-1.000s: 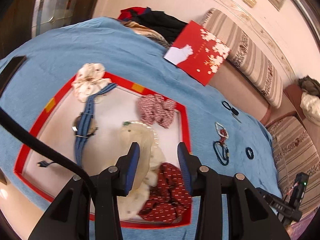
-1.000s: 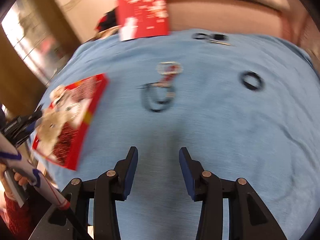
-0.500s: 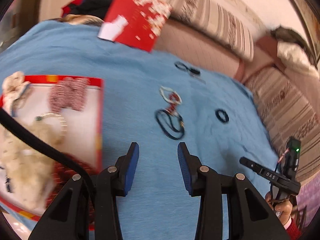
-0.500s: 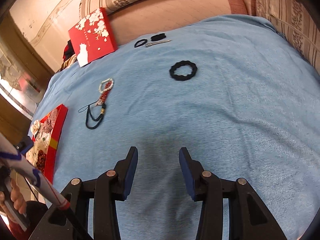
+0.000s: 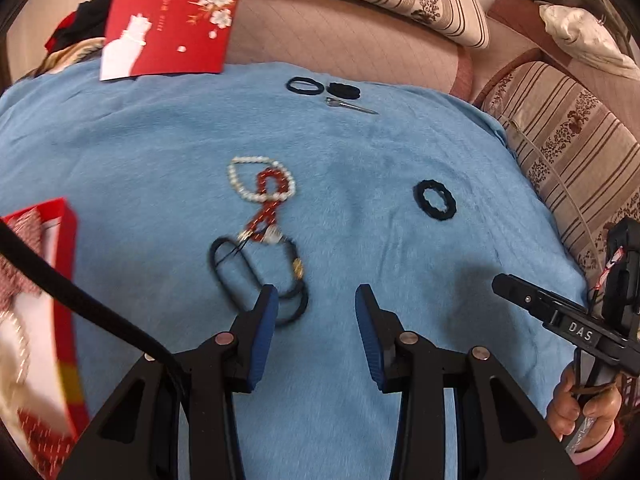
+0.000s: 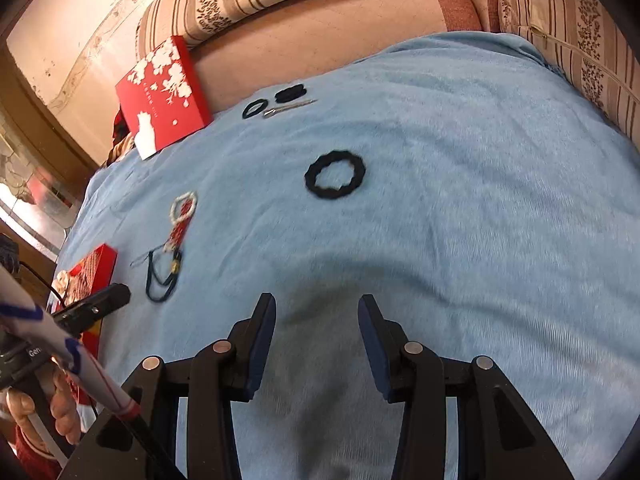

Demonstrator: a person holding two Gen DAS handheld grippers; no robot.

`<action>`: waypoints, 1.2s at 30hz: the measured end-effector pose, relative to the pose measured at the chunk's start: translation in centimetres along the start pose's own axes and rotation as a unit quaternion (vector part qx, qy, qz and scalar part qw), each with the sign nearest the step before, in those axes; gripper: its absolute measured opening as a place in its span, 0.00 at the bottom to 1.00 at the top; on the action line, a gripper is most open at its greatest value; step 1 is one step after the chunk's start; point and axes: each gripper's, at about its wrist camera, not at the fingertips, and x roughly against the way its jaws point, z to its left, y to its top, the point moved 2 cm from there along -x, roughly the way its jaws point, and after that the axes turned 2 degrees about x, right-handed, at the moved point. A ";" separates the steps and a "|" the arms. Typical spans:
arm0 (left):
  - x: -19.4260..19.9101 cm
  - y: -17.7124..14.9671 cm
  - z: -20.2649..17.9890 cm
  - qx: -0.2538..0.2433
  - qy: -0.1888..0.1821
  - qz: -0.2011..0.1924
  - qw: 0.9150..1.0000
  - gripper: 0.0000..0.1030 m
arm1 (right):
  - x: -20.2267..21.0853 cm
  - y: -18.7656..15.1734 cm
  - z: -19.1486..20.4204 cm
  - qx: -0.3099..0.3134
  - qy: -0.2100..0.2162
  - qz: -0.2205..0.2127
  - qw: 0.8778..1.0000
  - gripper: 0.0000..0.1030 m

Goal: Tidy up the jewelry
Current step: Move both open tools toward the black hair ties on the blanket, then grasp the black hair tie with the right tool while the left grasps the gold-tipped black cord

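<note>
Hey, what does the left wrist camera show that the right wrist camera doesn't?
Only the left wrist view shows the pile of dark and white clothes on the sofa's far right. Only the right wrist view shows the glass door at the left. Both show the bead bracelets, the black scrunchie, the red tray and the blue blanket.

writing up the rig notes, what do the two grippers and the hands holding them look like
Both the left gripper and the right gripper are matte black frames with silver rivets and dark blue finger pads. A black cable crosses the left view. Seen from the left, the right unit bears white "DAS" lettering; the right hand has a red and pink cuff. The left hand wears a red sleeve.
</note>
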 end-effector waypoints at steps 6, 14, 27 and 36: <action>-3.1 1.2 -0.6 -0.006 -0.012 0.022 1.000 0.37 | -1.9 3.1 -1.4 -0.019 -0.003 -0.003 1.000 0.45; -4.7 1.0 -2.1 -0.069 0.009 0.033 0.997 0.37 | -5.9 6.8 -1.9 -0.013 -0.035 0.008 0.999 0.45; -2.2 0.6 -2.7 -0.063 -0.012 0.015 0.998 0.00 | -8.1 8.3 -1.7 -0.003 -0.068 0.013 0.998 0.09; 5.6 1.5 1.9 0.019 -0.084 -0.058 0.995 0.00 | -2.4 8.2 -0.6 0.008 -0.048 -0.025 0.999 0.08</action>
